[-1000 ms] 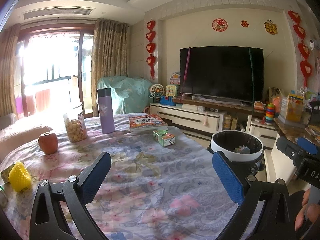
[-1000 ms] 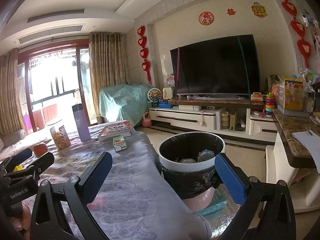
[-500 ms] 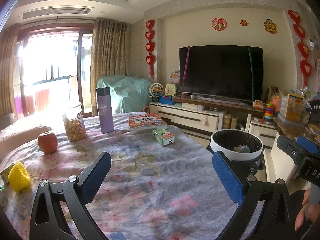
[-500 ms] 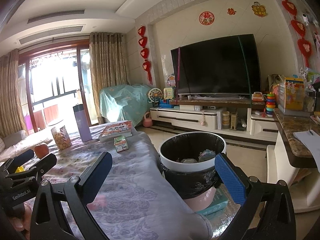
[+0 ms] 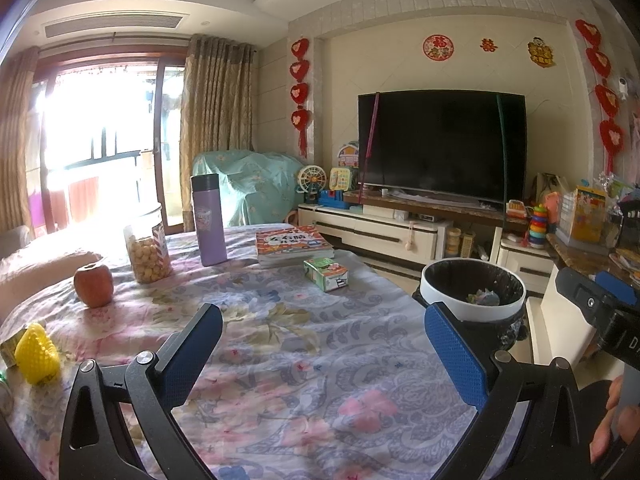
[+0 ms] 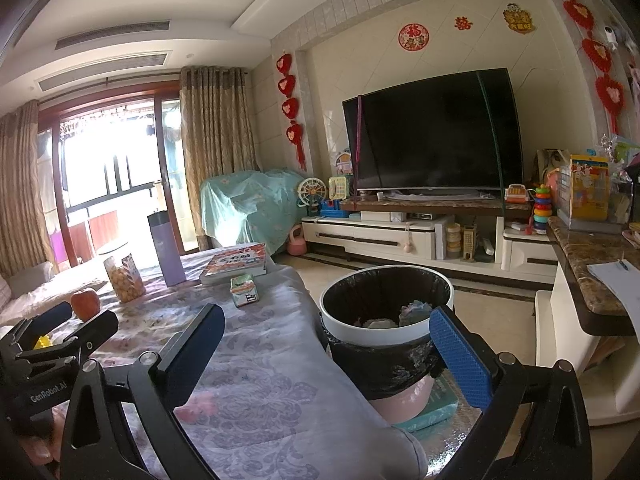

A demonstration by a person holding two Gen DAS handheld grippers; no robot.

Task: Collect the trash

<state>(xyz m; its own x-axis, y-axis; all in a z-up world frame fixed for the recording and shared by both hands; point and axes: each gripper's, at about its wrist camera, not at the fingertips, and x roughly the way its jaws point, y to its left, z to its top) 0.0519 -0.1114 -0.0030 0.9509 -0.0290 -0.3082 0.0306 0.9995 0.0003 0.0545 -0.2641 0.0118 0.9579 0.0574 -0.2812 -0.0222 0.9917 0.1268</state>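
Observation:
A white-rimmed trash bin [image 5: 472, 292] with a black liner stands on the floor off the table's right edge; it also shows in the right wrist view [image 6: 386, 312], with crumpled trash inside. A yellow foam fruit net [image 5: 37, 354] lies at the table's near left. A small green carton [image 5: 325, 274] lies mid-table, also in the right wrist view [image 6: 244, 289]. My left gripper [image 5: 322, 354] is open and empty over the floral tablecloth. My right gripper [image 6: 326, 354] is open and empty, just in front of the bin.
An apple [image 5: 93, 285], a snack jar [image 5: 147, 249], a purple flask [image 5: 208, 220] and a book [image 5: 293, 243] stand at the table's far side. A TV cabinet [image 6: 400, 236] lines the back wall. A marble counter [image 6: 592, 280] is at the right.
Both views have shifted only slightly. The right gripper has tilted a little. Both grippers stay open and empty.

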